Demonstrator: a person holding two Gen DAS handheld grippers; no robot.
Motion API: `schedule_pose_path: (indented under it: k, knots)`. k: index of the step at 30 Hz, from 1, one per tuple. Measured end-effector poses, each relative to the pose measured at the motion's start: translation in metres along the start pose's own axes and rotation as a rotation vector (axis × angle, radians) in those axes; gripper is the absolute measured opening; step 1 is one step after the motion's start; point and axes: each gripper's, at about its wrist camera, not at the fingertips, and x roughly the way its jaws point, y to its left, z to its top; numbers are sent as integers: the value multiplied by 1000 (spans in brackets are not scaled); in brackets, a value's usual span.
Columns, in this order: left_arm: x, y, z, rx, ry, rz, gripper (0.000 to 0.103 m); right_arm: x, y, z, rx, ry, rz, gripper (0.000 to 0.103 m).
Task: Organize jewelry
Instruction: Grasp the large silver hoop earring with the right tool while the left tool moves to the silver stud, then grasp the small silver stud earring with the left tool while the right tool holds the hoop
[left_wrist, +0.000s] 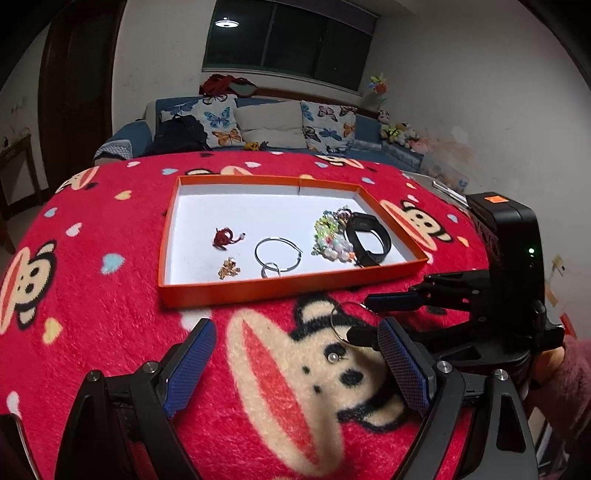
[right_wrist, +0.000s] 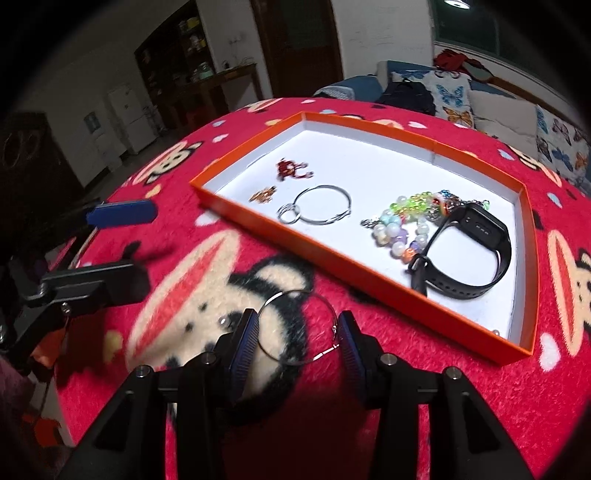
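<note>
In the orange tray (right_wrist: 236, 208) most pieces sit already; my right gripper (right_wrist: 297, 338) clamps the last hoop (right_wrist: 295, 295), left gripper (left_wrist: 295, 363) agape.

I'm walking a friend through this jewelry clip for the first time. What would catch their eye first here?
Probably the bright red monkey-print blanket covering the table, with the orange tray set on it. Inside the tray, a black smartwatch lies at its right end beside a heap of colourful bead bracelets, with a large silver hoop in the middle. Nearer the camera, the right gripper has a thin silver hoop earring between its blue pads over the blanket.
</note>
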Motion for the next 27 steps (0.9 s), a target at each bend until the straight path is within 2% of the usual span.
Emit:
schedule_pose_path:
  k: [4, 12, 15, 22, 27]
  knots:
    - [-1, -3, -4, 9, 14, -40, 95, -1, 4, 0, -34, 7, -12, 49]
    - [0, -7, -13, 36, 47, -51, 95, 10, 10, 7, -97, 17, -42, 54]
    - [0, -10, -16, 60, 34, -19, 95, 12, 16, 7, -129, 19, -64, 55]
    - [8, -14, -17, 84, 41, -14, 95, 11, 14, 5, -136, 16, -61, 54]
    - [18, -17, -17, 102, 63, -20, 90, 10, 16, 4, -157, 18, -72, 54]
